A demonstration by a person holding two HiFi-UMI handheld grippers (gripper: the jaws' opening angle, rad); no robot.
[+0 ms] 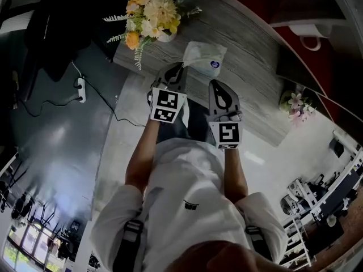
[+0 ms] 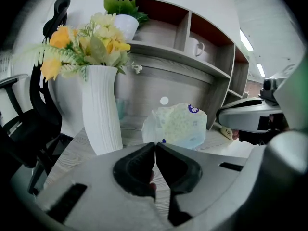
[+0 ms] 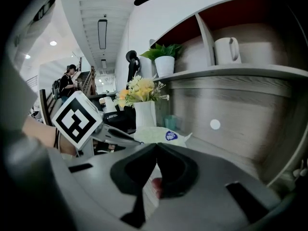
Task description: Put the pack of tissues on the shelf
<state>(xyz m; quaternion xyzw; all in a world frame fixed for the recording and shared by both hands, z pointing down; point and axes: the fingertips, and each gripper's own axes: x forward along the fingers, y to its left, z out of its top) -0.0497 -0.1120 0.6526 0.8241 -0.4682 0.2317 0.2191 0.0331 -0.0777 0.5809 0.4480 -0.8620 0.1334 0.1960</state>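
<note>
Left gripper (image 2: 155, 144): jaws pressed together with nothing between them, tips just short of the tissue pack (image 2: 178, 126).
Right gripper (image 3: 156, 146): jaws also together and empty, just beside the left gripper, over the desktop's (image 1: 255, 78) near edge.
Tissue pack: lies on the desktop towards its left end, just right of the flower vase (image 2: 101, 109).
Room: bare desktop stretches to the right of the pack.
Gripper views: they face the shelf (image 2: 178, 57) above the back edge, with a divider between its potted plant (image 2: 126, 20) and mug (image 2: 196, 47).
Head view: shows both grippers side by side.

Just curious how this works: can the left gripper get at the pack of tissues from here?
Probably yes. The pack of tissues lies just ahead of the left gripper, nothing between them; the vase stands off to one side. Its fingers are shut and would need to open first.
</note>
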